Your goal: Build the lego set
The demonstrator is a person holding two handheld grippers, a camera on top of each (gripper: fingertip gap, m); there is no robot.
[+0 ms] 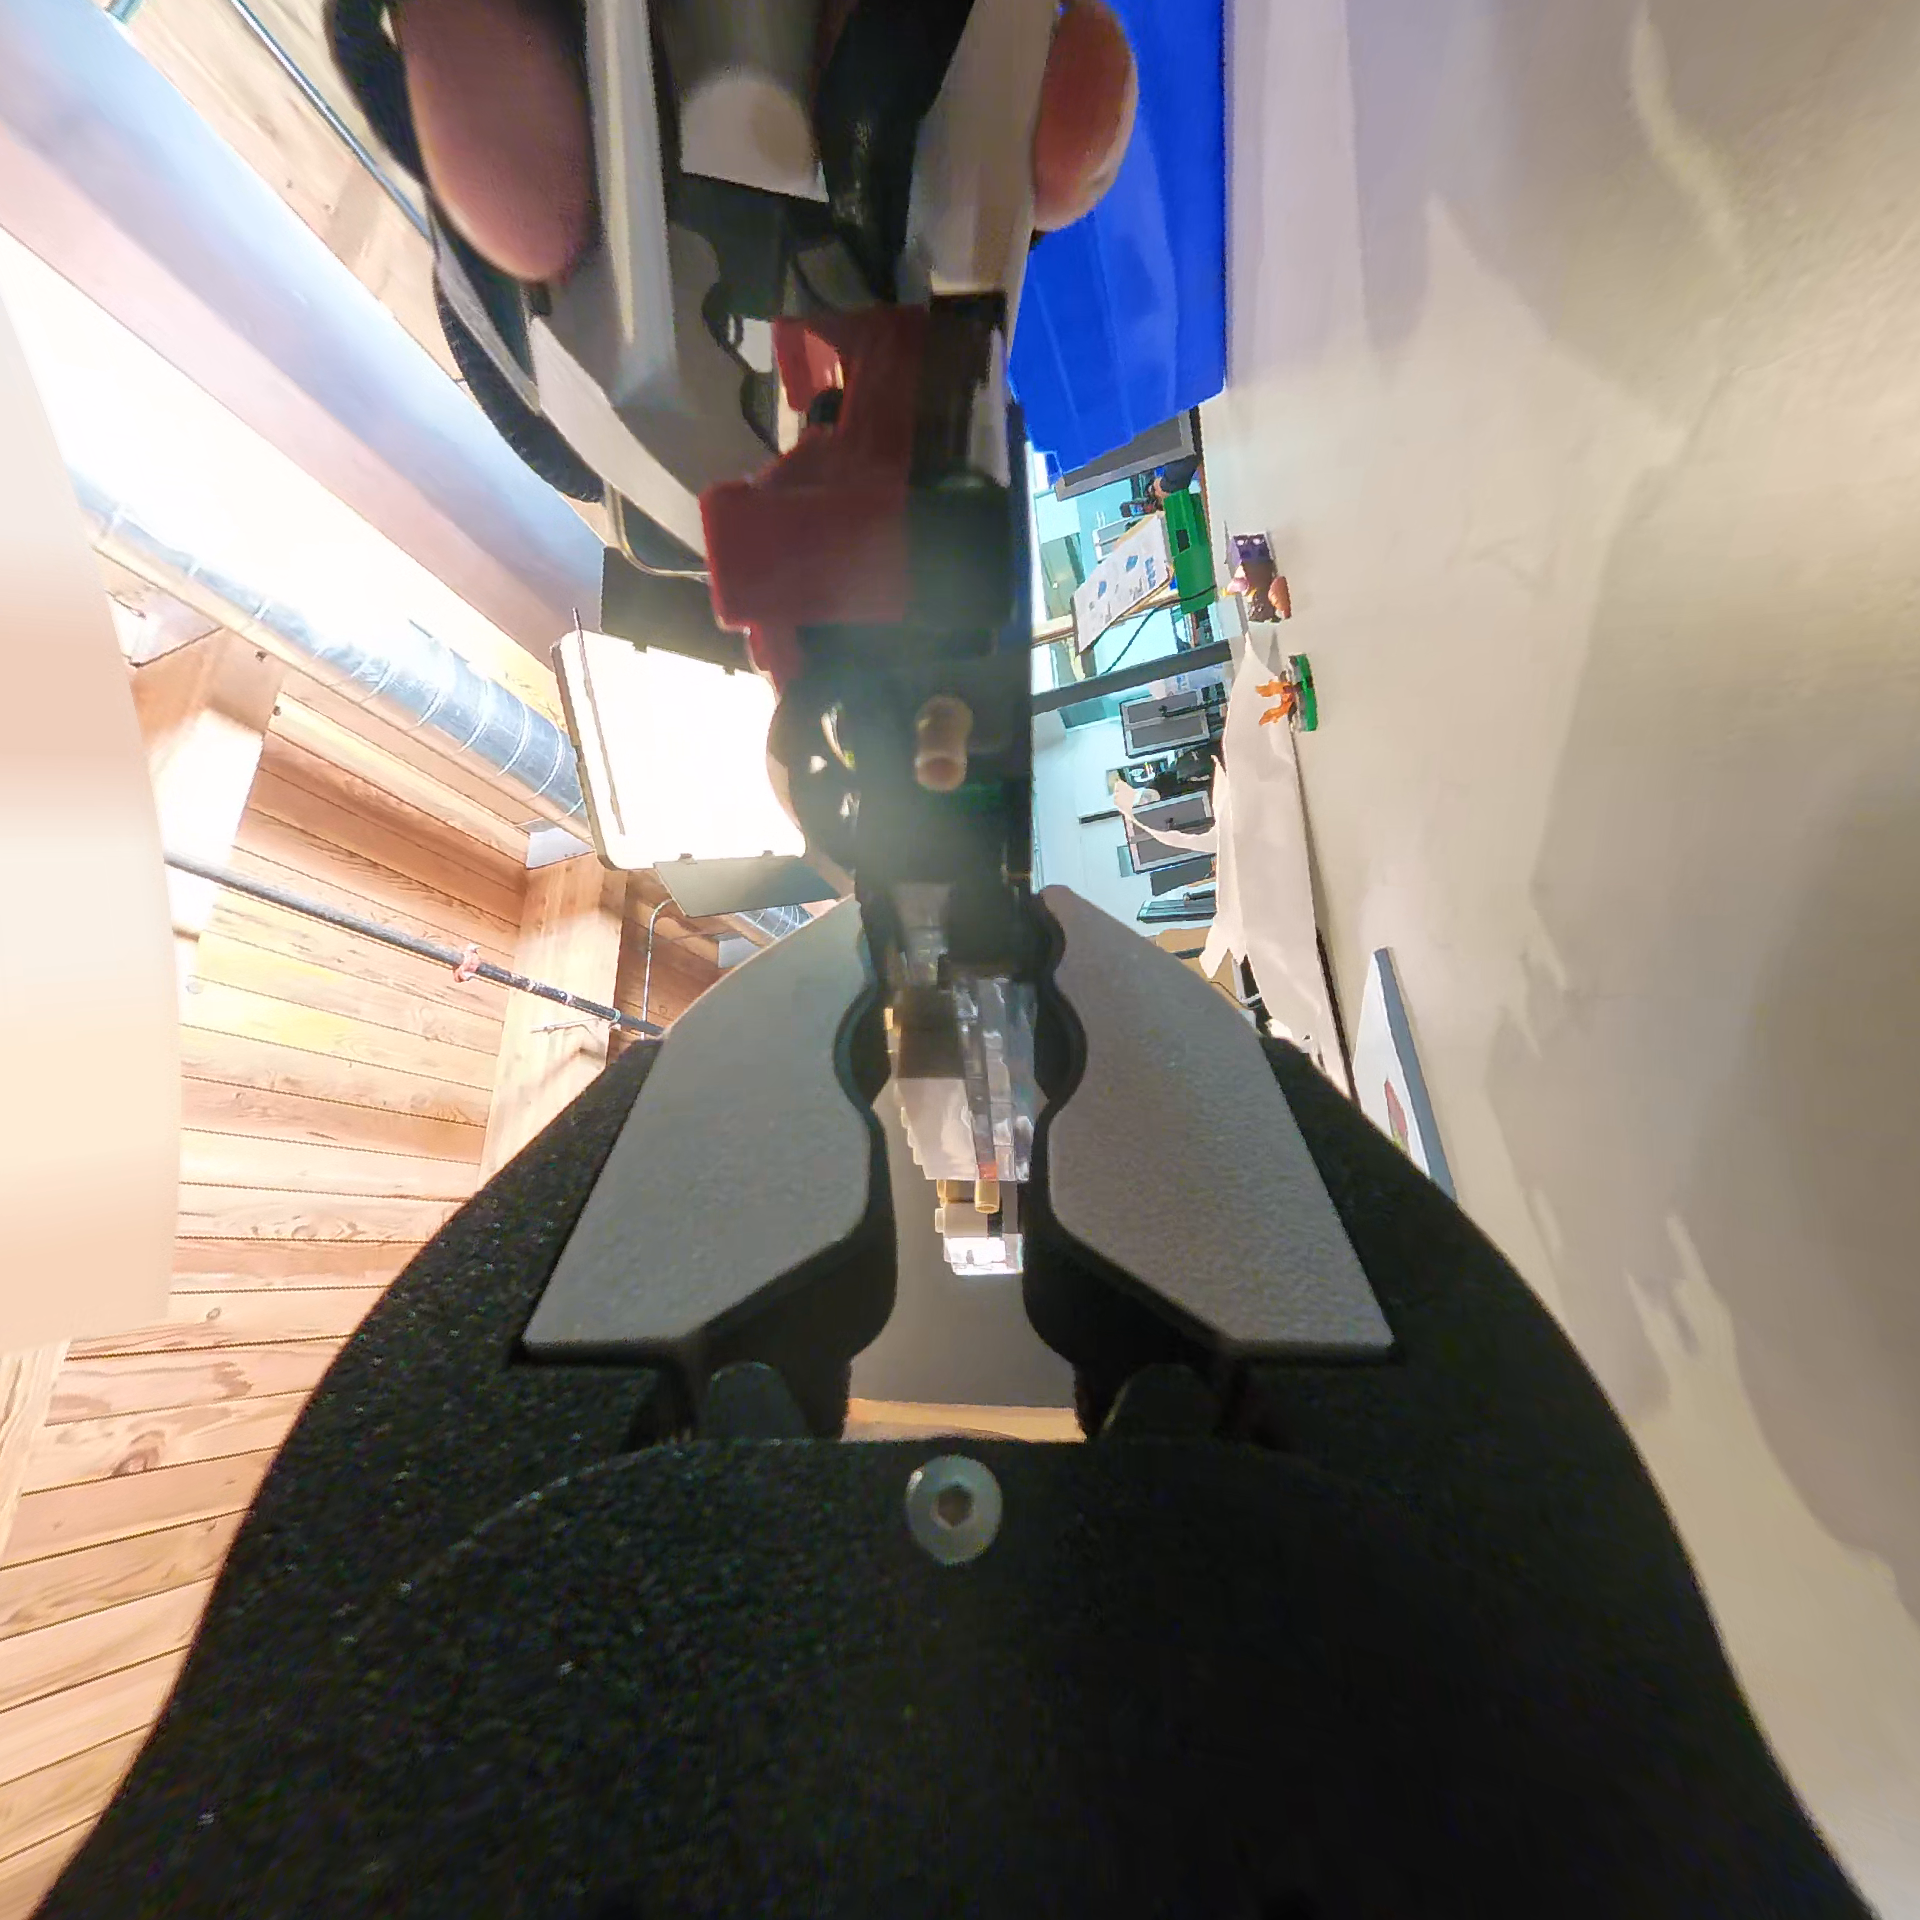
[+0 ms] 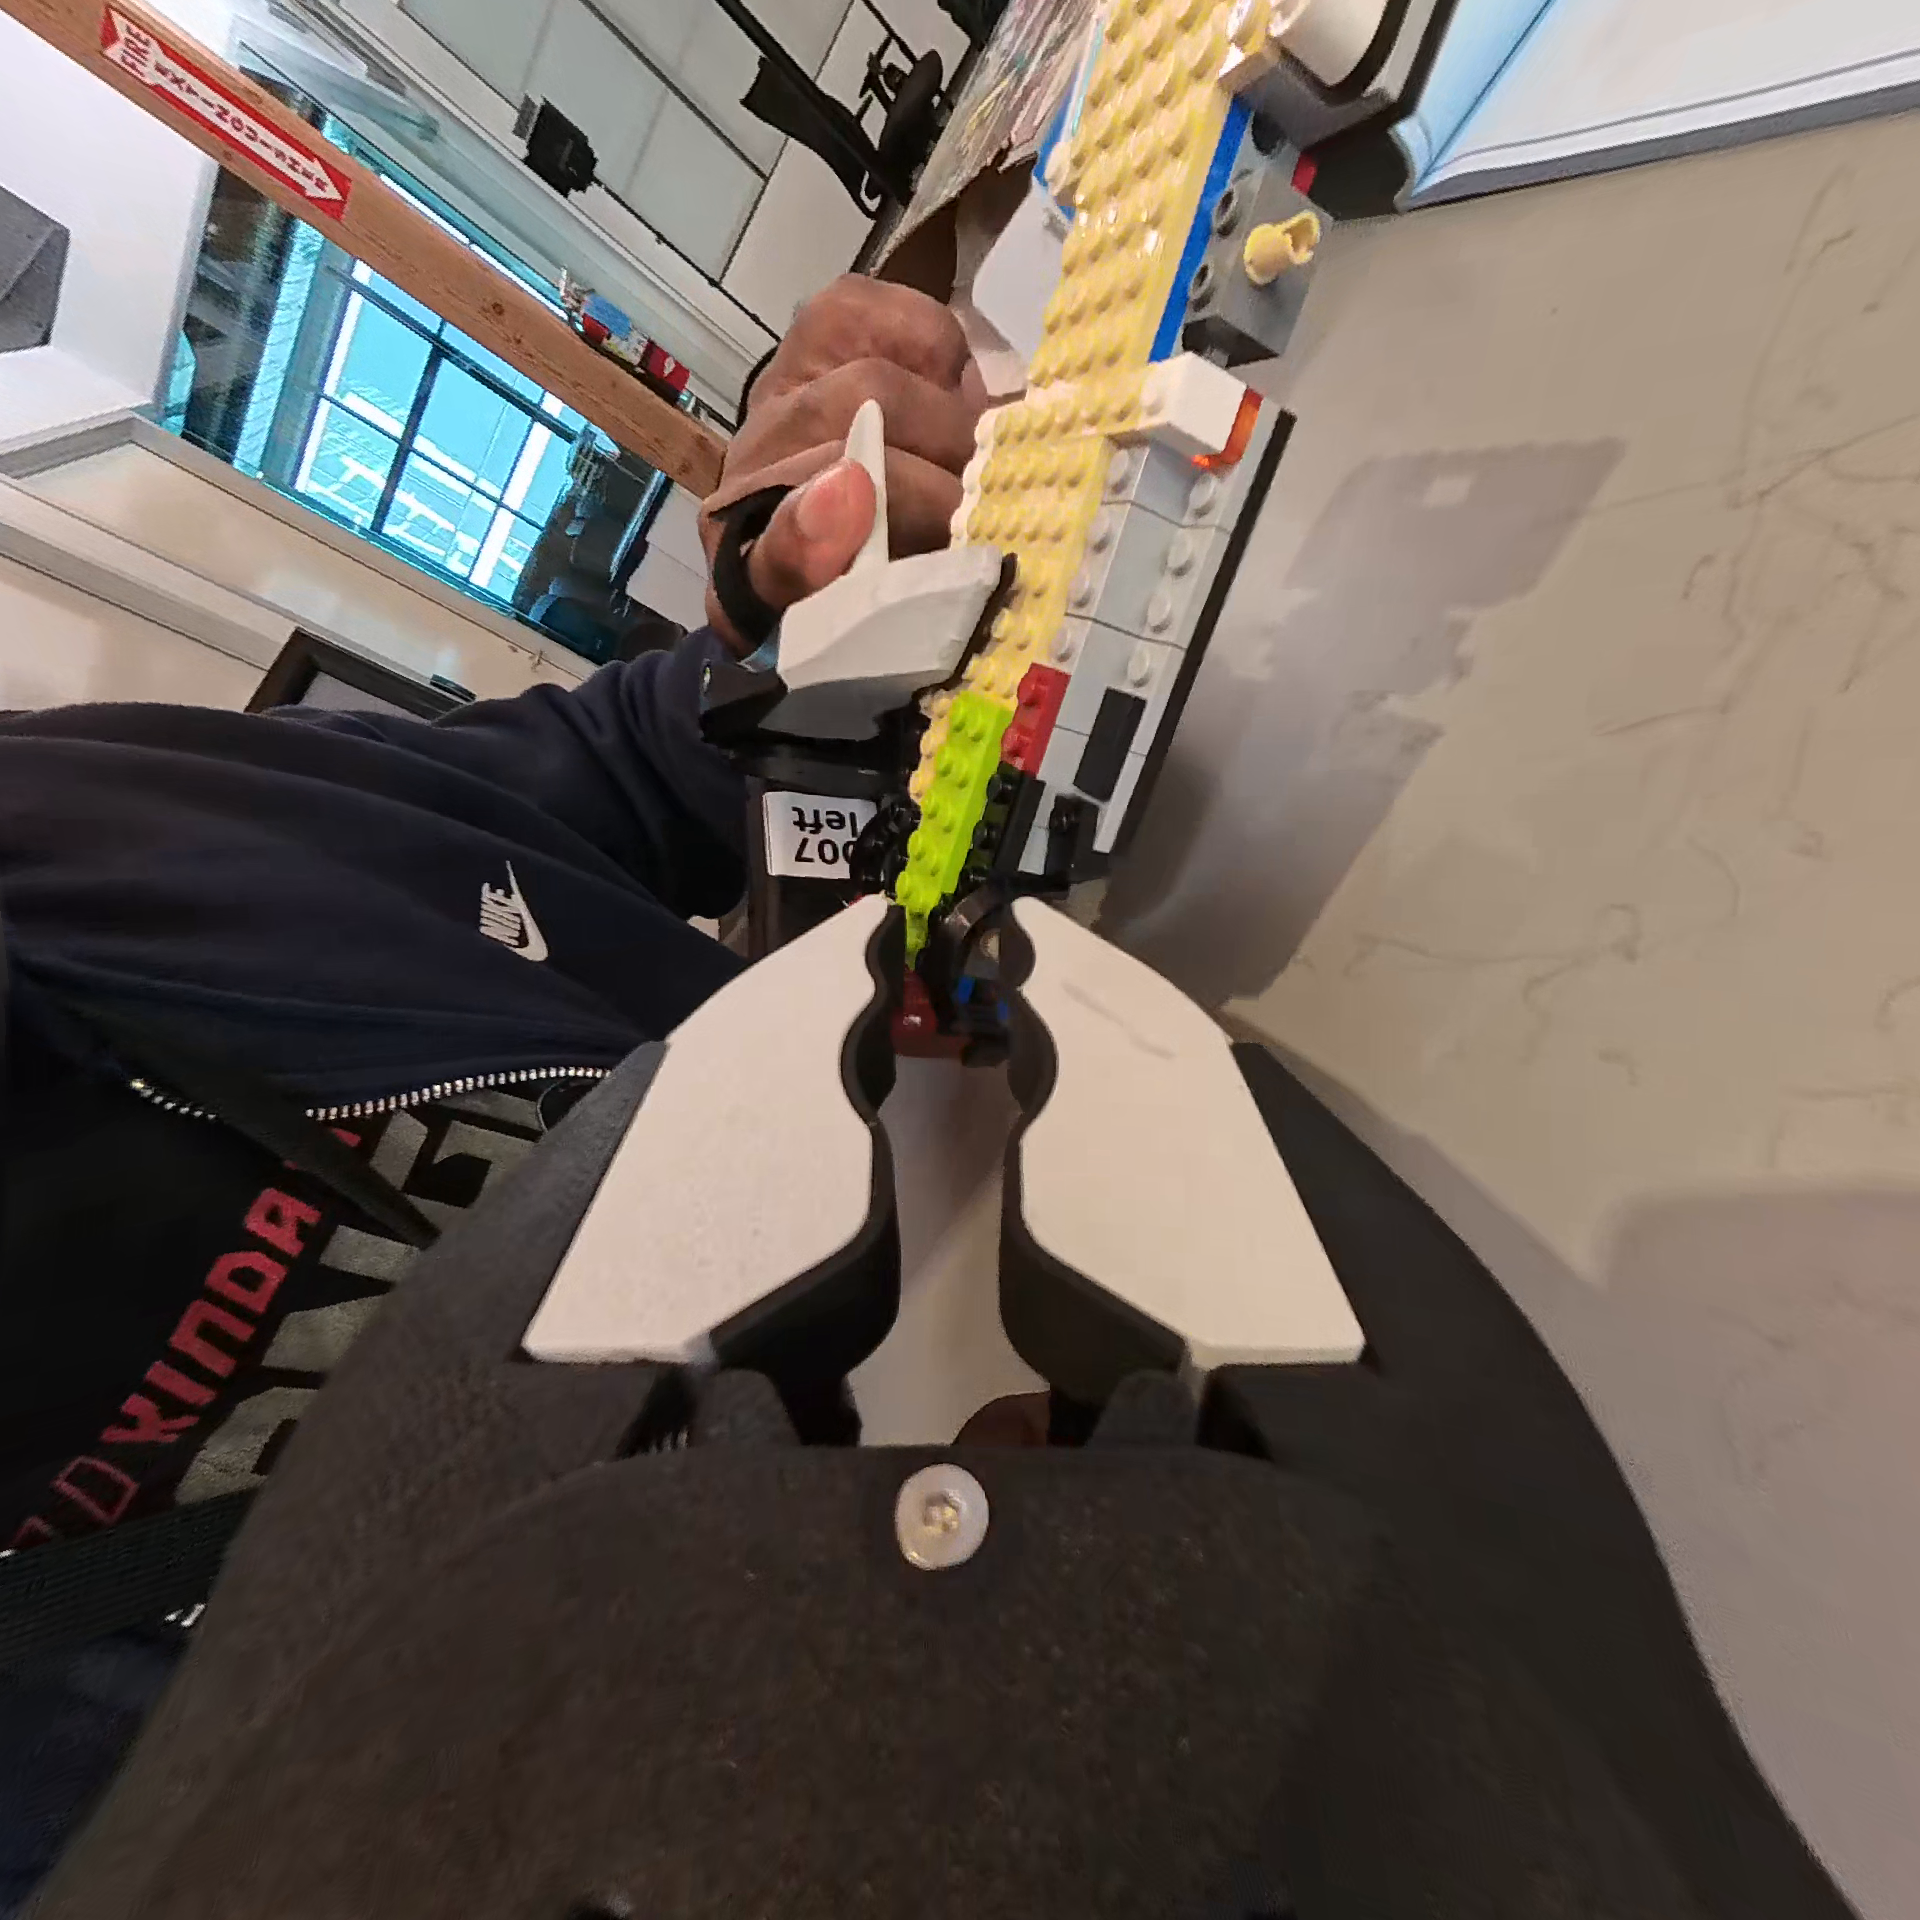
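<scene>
Both tongs are clamped on one long brick model held between them. The right tongs [image 2: 951,971] grip its near end, pads against the lime green brick [image 2: 956,800] and the dark and red pieces behind it; the left tongs [image 1: 961,997] pinch the far end at clear and grey bricks [image 1: 961,1122]. The brick model [image 2: 1101,436] hangs just off the pale tabletop [image 2: 1610,779]. It looks light and rigid, but press-fit joints could snap apart if bent; gripping the thick stacked ends seems safest.

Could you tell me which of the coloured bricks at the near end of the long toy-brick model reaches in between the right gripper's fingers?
The lime-green brick: its near end runs in between the right gripper fingers, while the small red brick beside it sits farther up the model, clear of them.
</scene>
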